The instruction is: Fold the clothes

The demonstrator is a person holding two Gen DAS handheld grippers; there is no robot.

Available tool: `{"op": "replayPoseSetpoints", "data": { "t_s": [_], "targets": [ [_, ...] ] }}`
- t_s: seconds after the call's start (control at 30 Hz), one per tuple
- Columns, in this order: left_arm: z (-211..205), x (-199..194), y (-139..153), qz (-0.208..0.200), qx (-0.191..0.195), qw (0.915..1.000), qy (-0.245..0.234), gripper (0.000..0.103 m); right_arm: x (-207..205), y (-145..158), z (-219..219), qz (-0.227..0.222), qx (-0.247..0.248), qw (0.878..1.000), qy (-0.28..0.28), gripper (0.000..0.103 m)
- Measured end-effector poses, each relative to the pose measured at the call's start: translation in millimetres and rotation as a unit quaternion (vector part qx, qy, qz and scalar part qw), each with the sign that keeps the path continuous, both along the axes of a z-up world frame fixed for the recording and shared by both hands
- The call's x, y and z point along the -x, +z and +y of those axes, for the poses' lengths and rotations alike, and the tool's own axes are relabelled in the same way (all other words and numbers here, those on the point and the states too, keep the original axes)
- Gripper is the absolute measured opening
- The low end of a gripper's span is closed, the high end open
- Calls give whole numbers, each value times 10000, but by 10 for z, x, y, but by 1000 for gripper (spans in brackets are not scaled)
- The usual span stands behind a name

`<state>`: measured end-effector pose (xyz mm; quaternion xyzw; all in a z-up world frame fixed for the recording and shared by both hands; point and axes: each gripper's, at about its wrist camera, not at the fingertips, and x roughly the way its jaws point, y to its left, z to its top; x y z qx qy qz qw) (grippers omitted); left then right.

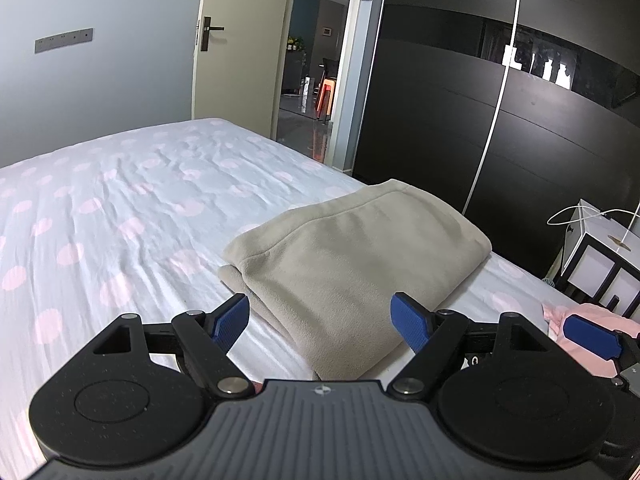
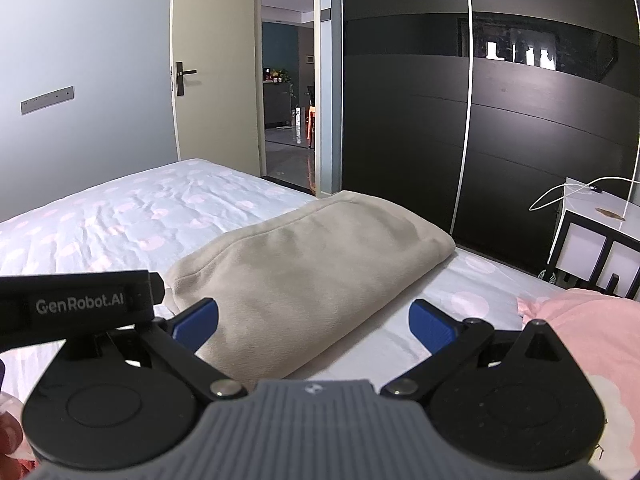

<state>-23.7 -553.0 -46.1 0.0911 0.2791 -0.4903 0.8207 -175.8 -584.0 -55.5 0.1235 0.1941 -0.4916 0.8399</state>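
Left wrist view: the left hand-held gripper (image 1: 320, 318) hangs wide open and empty just short of the folded beige fleece garment (image 1: 352, 256). In the right wrist view the right hand-held gripper (image 2: 314, 322) is likewise spread, holding nothing. The fleece lies in a thick stack near the edge of the polka-dot bed sheet (image 1: 120, 208), with a crumpled pink garment (image 2: 580, 328) just beside it on the right. It looks soft, light and limp, so pinching corners or hems should suit best. Beyond stands the dark wardrobe (image 1: 500, 120).
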Motion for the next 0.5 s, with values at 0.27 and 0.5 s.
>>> {"op": "replayPoseSetpoints", "data": {
  "t_s": [0.27, 0.5],
  "targets": [
    [15, -24, 0, 31, 5, 10000, -2, 77, -9, 3, 24, -31, -11, 10000, 37, 102],
    [40, -47, 5, 57, 69, 10000, -12, 78, -7, 5, 31, -85, -28, 9999, 68, 102]
  ]
}}
